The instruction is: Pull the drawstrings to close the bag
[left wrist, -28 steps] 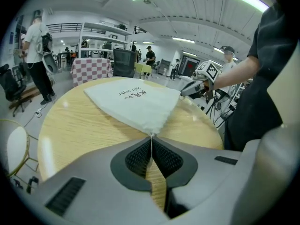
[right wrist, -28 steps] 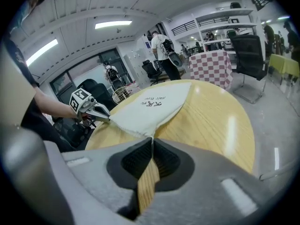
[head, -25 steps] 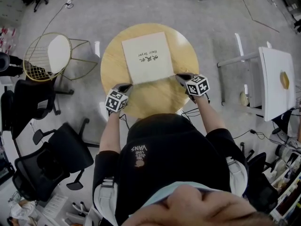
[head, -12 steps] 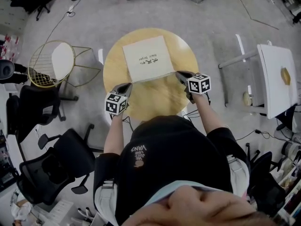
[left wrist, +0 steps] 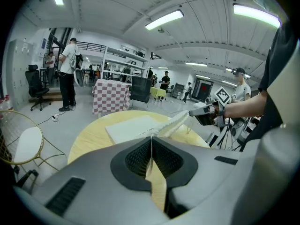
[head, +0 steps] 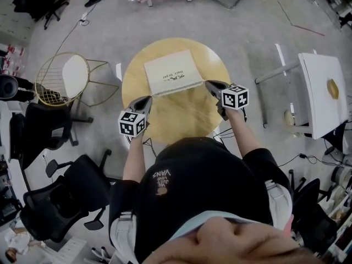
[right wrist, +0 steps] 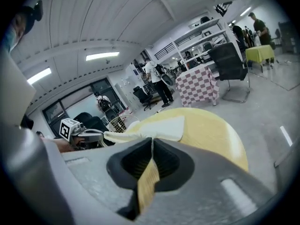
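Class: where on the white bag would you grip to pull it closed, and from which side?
Grip the bag at the two ends of its near edge, one from each side. That edge is gathered and stretches between the left gripper and the right gripper, both shut on it, so pulling apart should cinch it.
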A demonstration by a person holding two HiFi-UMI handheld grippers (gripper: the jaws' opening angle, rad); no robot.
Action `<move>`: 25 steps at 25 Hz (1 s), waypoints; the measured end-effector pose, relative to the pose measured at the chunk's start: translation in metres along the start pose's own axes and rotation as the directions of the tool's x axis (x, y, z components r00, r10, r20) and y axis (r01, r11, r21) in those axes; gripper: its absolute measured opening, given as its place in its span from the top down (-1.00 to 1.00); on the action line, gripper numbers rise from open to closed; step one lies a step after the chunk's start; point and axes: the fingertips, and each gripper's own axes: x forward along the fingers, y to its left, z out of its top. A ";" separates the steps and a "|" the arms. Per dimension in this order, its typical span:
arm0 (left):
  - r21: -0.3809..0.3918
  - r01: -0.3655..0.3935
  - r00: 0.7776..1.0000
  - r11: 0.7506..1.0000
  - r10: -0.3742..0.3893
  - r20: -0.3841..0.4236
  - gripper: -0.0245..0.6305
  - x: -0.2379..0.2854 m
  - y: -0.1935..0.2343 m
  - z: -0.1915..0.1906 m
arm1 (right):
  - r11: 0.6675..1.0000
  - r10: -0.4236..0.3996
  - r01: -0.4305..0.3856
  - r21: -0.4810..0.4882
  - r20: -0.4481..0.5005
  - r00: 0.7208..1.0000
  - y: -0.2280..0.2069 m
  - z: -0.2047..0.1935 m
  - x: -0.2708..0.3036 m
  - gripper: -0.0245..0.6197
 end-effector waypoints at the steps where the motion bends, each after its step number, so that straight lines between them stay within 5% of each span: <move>1: 0.002 -0.001 1.000 1.000 0.001 0.006 0.86 -0.002 -0.001 0.004 | 1.000 -0.016 0.016 -0.027 -0.003 1.000 0.000 0.002 -0.001 0.90; 9: 0.043 -0.045 0.995 0.998 0.041 0.095 0.86 -0.019 -0.014 0.041 | 0.959 -0.181 0.186 -0.216 0.041 0.983 0.000 0.025 -0.012 0.90; 25: 0.086 -0.200 0.965 0.976 0.181 0.192 0.86 -0.041 -0.014 0.072 | 0.919 -0.255 0.291 -0.266 0.162 0.953 0.006 0.059 -0.025 0.90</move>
